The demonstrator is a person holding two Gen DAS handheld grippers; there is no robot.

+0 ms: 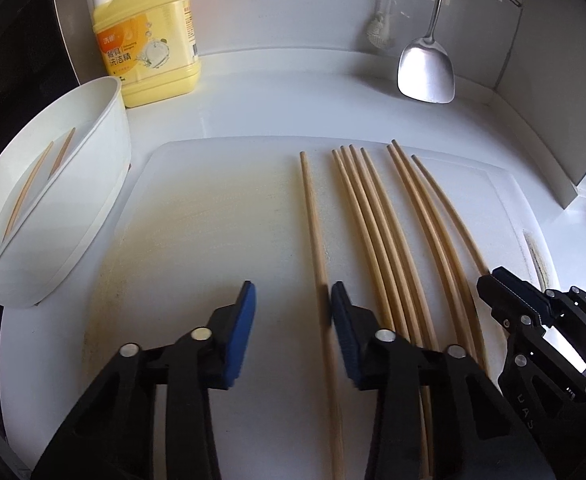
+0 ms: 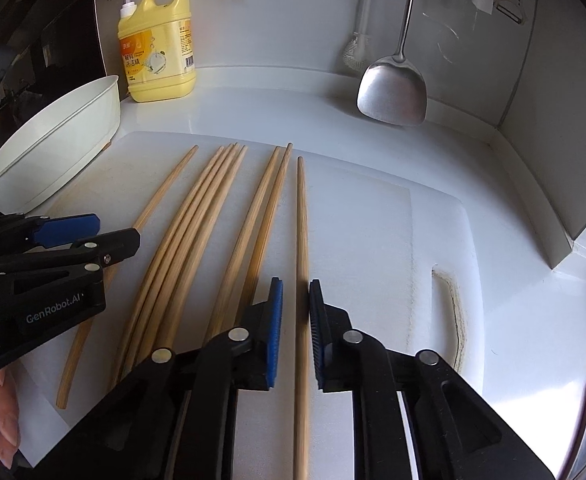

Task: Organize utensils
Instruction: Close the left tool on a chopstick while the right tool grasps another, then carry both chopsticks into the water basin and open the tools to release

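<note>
Several bamboo chopsticks (image 1: 377,232) lie side by side on a white cutting board (image 1: 213,220). Two more chopsticks (image 1: 33,184) lie in the white tub (image 1: 105,152) at the left. My left gripper (image 1: 293,300) is open, low over the board, with the leftmost chopstick (image 1: 313,220) next to its right finger. My right gripper (image 2: 296,296) is open with its fingers either side of the rightmost chopstick (image 2: 302,240), not clamped on it. The left gripper also shows in the right wrist view (image 2: 85,232), and the right gripper in the left wrist view (image 1: 533,312).
A yellow dish soap bottle (image 1: 153,36) stands behind the tub. A metal spatula (image 1: 427,68) and a brush (image 1: 379,32) hang at the back wall. The wall corner is at the right (image 2: 533,160). The board has a handle slot (image 2: 453,312).
</note>
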